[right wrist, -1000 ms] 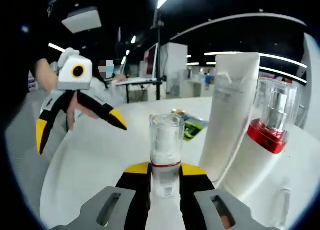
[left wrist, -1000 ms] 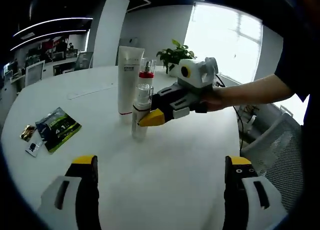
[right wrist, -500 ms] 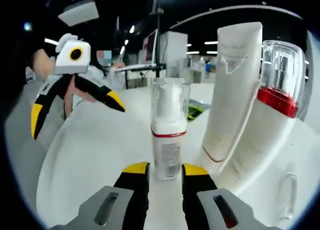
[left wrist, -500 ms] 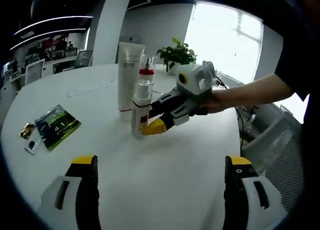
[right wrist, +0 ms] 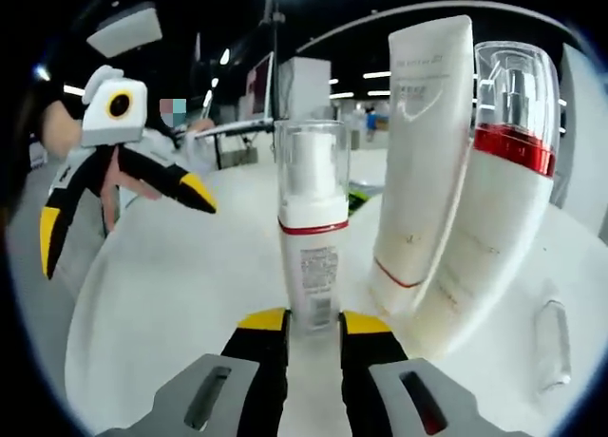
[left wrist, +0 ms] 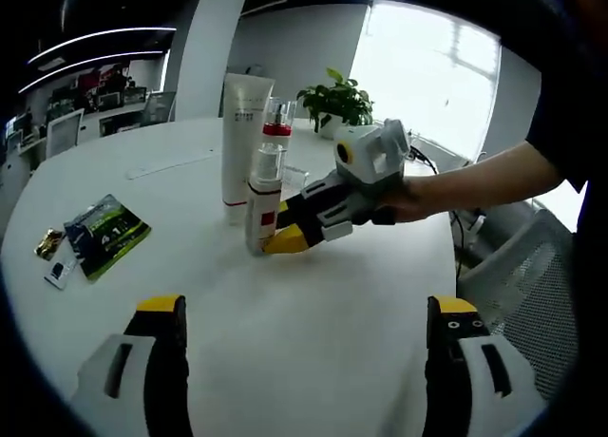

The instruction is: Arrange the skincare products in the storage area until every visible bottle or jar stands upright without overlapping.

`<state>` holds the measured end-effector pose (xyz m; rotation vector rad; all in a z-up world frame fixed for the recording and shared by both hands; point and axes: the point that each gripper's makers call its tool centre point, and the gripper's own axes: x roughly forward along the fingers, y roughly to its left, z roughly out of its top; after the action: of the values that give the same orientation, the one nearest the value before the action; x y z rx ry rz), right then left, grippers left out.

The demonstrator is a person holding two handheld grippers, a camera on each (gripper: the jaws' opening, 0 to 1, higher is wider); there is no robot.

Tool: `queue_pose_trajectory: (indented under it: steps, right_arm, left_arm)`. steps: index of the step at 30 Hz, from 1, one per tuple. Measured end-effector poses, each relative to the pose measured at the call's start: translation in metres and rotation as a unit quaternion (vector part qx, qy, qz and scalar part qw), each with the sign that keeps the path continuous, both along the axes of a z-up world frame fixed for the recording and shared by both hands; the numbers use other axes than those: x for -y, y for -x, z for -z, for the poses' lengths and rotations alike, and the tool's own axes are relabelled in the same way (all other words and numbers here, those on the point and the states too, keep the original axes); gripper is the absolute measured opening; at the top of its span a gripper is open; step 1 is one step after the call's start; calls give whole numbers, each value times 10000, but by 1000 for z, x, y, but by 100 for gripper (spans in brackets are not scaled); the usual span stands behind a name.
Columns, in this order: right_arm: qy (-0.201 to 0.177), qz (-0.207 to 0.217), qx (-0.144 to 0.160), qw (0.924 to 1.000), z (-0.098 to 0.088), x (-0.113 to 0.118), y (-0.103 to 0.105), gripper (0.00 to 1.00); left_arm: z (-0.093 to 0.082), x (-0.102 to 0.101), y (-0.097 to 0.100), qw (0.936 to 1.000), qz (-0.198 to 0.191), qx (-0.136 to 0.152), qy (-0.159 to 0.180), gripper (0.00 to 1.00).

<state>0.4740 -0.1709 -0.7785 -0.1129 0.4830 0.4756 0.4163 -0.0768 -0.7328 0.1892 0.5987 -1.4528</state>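
A small white pump bottle with a clear cap and a red band stands upright on the round white table. My right gripper has its yellow tips pressed against both sides of the bottle's base. In the left gripper view, the right gripper reaches in from the right to the same small pump bottle. Just behind stand a tall white tube on its cap and a red-collared bottle, close together. My left gripper is open wide with nothing between its jaws. The left gripper also hangs open at the left of the right gripper view.
A green sachet and a small gold packet lie at the table's left. A small clear item lies by the red-collared bottle. A potted plant stands at the far edge. A person's arm reaches in from the right.
My right gripper has dropped and levelled out. Its tips have gone from the small bottle's middle down to its base. The left gripper has stayed open and still.
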Motion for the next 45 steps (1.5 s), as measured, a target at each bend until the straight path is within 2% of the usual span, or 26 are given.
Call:
queue_pose_trajectory:
  steps: [8,16,24,33,36,37,39,41,43,45]
  right_arm:
    - [33,31,-50,10000,3,6,-4,12]
    - [119,-290,-113,9994,4,8,-7,12]
    - [260,-373,-211,9987,7,16,-9,12]
    - [310,-1,-258,9992,8,22,-2,13]
    - [99,419,-191,9989,3,26,0,11]
    - [90,411,-158,9990,2,25,0,9]
    - [1,682,-187,9975,0,26,3,2]
    - [-32,718,-134,9973,-2,23,4,2]
    - [-219,761,-98,9968,-5,20,4,3]
    - [-175,764,-92,9969,-5,19,4,3]
  left_arm:
    - [1,-1,0,10000,-7,-9,-26,98]
    - [3,-1,0,10000,-15,-34,-40,98]
    - [5,0,-1,10000,-29,-53,-49,97]
    - [7,1,0,10000,-24,-67,-63,97]
    - [7,1,1,10000,-18,-67,-69,97]
    - [8,1,1,9999,-14,-68,-73,97]
    - [8,1,2,9999,-6,-64,-78,97]
    - [8,1,2,9999,-5,-68,-77,97]
    - [8,1,2,10000,2,-66,-72,97]
    - [7,1,3,10000,8,-62,-67,97]
